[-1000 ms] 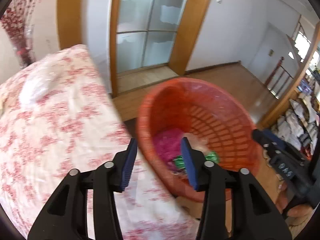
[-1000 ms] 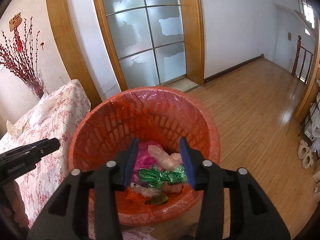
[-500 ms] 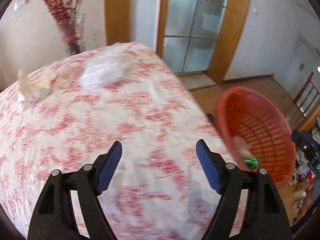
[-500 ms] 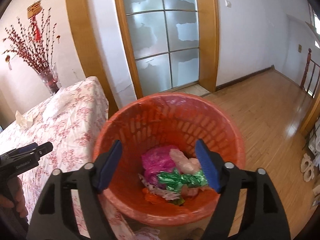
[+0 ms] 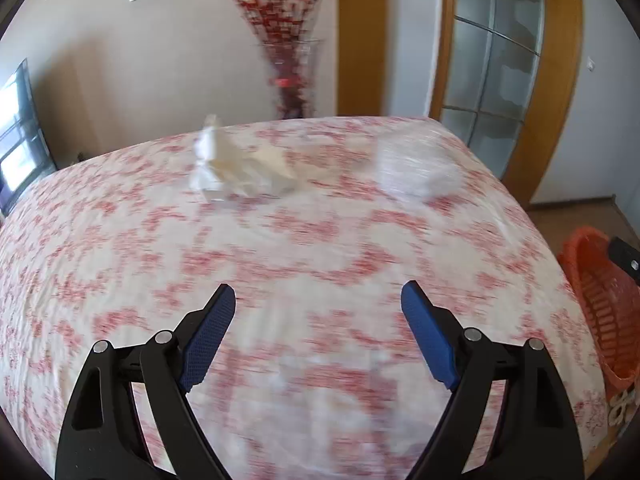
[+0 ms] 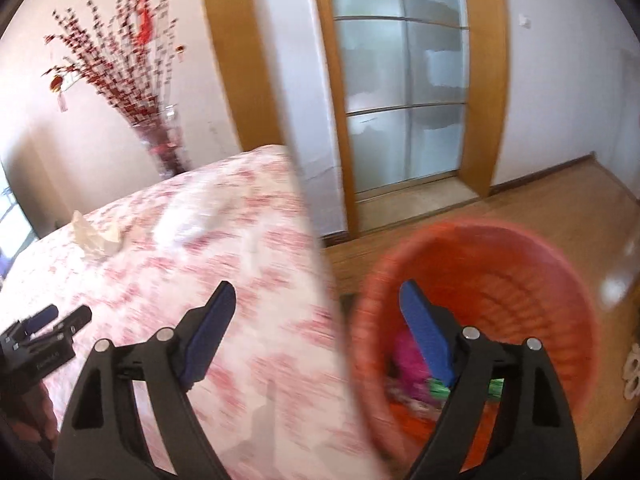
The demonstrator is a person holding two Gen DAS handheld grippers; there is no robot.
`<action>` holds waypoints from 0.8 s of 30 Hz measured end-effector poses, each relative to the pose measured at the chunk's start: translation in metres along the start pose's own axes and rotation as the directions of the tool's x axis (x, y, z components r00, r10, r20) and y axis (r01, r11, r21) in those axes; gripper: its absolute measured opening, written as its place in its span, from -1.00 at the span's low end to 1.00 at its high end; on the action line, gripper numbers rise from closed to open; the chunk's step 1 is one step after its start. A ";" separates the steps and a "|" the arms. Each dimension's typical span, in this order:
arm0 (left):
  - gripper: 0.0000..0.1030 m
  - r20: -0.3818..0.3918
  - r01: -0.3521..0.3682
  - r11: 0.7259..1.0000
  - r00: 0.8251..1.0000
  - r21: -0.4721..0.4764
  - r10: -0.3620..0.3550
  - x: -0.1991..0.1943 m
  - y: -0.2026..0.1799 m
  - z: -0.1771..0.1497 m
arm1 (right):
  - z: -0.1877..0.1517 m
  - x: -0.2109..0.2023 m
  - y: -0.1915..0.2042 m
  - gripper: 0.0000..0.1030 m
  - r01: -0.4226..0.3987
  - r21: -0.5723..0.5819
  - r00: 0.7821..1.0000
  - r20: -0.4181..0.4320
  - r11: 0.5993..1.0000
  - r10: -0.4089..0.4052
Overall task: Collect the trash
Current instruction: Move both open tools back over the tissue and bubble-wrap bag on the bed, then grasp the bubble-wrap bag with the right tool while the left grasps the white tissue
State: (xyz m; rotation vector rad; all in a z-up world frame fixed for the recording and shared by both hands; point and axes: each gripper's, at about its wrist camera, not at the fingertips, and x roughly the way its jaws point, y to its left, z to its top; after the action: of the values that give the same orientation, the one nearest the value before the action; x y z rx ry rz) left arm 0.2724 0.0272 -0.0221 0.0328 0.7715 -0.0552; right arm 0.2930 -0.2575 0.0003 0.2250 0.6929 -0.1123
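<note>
A crumpled white tissue [image 5: 236, 168] lies at the far side of the table with the red-flowered cloth [image 5: 280, 264]; a clear plastic wrapper [image 5: 412, 164] lies to its right. My left gripper [image 5: 318, 320] is open and empty above the cloth, well short of both. The tissue [image 6: 96, 236] and wrapper [image 6: 188, 220] also show in the right wrist view. My right gripper [image 6: 316, 320] is open and empty over the table edge, beside the orange basket [image 6: 560, 280] that holds pink and green trash [image 6: 408, 364]. The left gripper [image 6: 44, 324] shows at the left there.
The orange basket [image 5: 592, 280] stands on the wooden floor [image 6: 540, 208] to the right of the table. A glass vase of red branches [image 5: 292, 76] stands behind the table's far edge. A glass door in a wooden frame [image 6: 404, 100] is behind.
Both grippers have opened wide. The left view swung left from the basket to the table top; the tissue and wrapper are now ahead. The right view swung left too, off the basket's middle.
</note>
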 end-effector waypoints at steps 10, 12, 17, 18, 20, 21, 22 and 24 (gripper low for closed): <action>0.64 0.029 -0.060 0.992 0.998 -0.108 0.064 0.002 0.083 0.011 | 0.055 0.097 0.121 0.60 -0.092 -0.036 0.993 -0.072 0.995 0.089; 0.64 0.029 -0.070 0.989 0.997 -0.132 0.074 0.006 0.096 0.012 | 0.067 0.117 0.139 0.60 -0.082 -0.038 0.994 -0.081 0.996 0.079; 0.64 0.017 -0.072 0.982 0.997 -0.176 0.076 0.013 0.114 0.012 | 0.082 0.164 0.164 0.60 -0.024 -0.056 0.991 -0.131 0.998 0.017; 0.64 0.014 -0.071 0.981 0.997 -0.181 0.075 0.014 0.116 0.012 | 0.083 0.175 0.166 0.60 -0.019 -0.054 0.987 -0.160 0.998 0.010; 0.64 0.006 -0.070 0.979 0.997 -0.190 0.072 0.017 0.118 0.011 | 0.081 0.186 0.165 0.57 -0.012 -0.055 0.980 -0.198 0.998 0.001; 0.64 0.004 -0.067 0.979 0.998 -0.194 0.069 0.018 0.119 0.011 | 0.079 0.191 0.163 0.53 -0.012 -0.056 0.976 -0.216 0.998 0.000; 0.64 0.003 -0.065 0.978 0.998 -0.197 0.067 0.018 0.119 0.011 | 0.076 0.193 0.162 0.40 -0.013 -0.061 0.975 -0.221 0.998 -0.001; 0.64 0.007 -0.059 0.978 0.998 -0.203 0.061 0.019 0.119 0.012 | 0.071 0.191 0.160 0.21 -0.012 -0.091 0.976 -0.218 0.996 -0.009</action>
State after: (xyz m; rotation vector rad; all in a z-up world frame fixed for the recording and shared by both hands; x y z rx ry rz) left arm 0.3019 0.1447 -0.0254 -0.1374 0.7593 0.0807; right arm 0.5114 -0.1253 -0.0432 0.1504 0.9143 -0.0543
